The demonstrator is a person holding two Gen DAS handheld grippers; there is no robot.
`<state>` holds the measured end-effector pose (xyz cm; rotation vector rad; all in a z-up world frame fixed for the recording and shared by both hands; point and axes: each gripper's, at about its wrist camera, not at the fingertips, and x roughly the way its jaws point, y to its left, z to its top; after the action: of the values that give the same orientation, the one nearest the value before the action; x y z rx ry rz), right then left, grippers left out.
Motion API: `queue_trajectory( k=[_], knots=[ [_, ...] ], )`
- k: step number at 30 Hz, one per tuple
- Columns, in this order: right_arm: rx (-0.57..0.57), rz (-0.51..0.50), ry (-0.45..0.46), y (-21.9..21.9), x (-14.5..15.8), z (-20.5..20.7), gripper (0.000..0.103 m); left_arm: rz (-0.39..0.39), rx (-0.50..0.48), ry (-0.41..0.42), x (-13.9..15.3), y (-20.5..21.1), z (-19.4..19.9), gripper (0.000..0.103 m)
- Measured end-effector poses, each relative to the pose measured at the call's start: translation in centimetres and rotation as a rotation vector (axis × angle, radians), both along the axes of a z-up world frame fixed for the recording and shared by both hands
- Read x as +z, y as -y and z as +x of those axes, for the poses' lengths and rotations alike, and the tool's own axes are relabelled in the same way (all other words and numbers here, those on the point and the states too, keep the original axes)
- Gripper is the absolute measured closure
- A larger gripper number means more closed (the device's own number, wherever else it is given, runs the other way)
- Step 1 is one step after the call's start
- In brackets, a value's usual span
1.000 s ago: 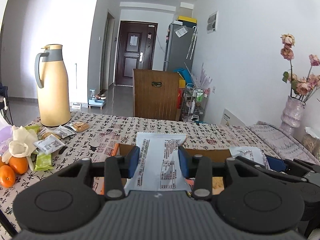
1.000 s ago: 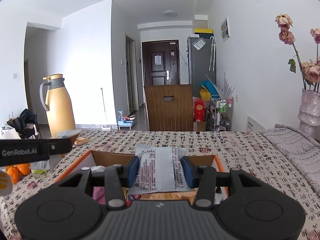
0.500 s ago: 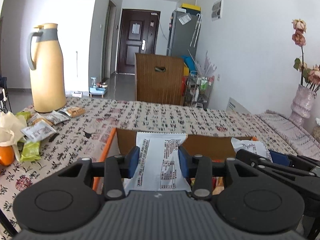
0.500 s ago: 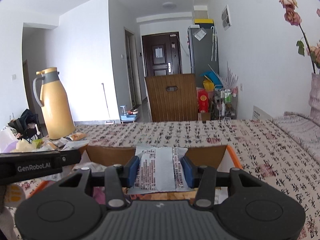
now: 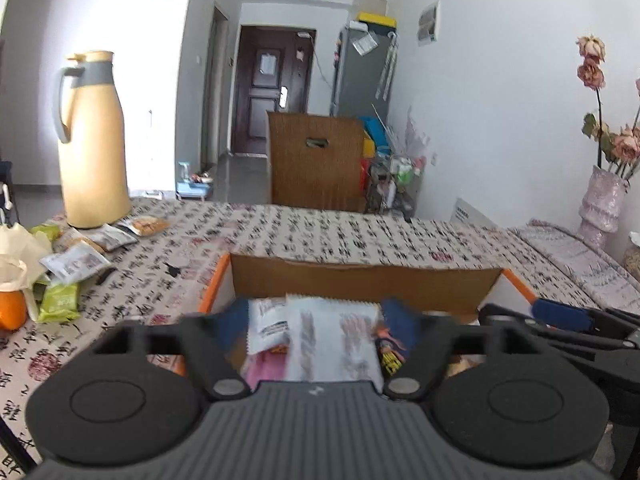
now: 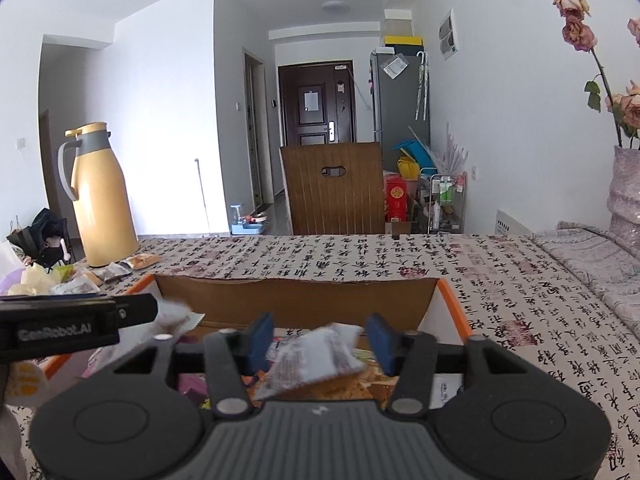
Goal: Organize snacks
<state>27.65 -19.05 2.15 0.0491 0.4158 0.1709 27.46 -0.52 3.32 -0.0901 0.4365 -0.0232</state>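
Packets (image 6: 316, 356) look light, soft and crinkly, best pinched at a sealed edge; both the left gripper (image 5: 314, 326) and right gripper (image 6: 318, 338) stand spread, holding nothing, above the box (image 6: 296, 304).

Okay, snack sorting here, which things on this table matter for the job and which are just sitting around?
Part of the job:
- cardboard box
- white packet
- loose snack packets
- left gripper
- right gripper

Just lying about:
- yellow thermos
- oranges
- flower vase
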Motion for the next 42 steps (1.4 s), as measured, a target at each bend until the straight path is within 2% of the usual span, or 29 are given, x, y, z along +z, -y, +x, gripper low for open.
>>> queue_trajectory(
  k=[1,3,7,16,24,33,42],
  knots=[
    [-0.009,0.004,0.007,0.1,0.1,-0.1,0.023,0.001,0.008,0.012,0.2,0.0,-0.3,0.004],
    [-0.026,0.007,0.021,0.4,0.3,-0.3,0.012,-0.003,0.021,0.029,0.4,-0.2,-0.5,0.000],
    [-0.034,0.014,0.019,0.6,0.2,-0.2,0.001,-0.035,0.035,0.028,0.5,-0.8,-0.3,0.000],
    [-0.041,0.011,0.007,0.7,0.5,0.1,0.000,-0.043,0.031,0.035,1.0,-0.8,-0.6,0.000],
    [-0.057,-0.001,0.004,0.7,2.2,-1.1,0.000,-0.041,0.029,0.099,3.7,-0.5,-3.0,0.000],
    [-0.030,-0.002,-0.025,0.9,2.3,-6.0,0.000,-0.044,-0.001,0.109,5.0,-0.8,-7.7,0.000],
    [-0.014,0.017,-0.072,1.9,1.0,-12.5,0.000,-0.049,0.000,0.065,3.5,-2.1,-13.7,0.000]
  ],
)
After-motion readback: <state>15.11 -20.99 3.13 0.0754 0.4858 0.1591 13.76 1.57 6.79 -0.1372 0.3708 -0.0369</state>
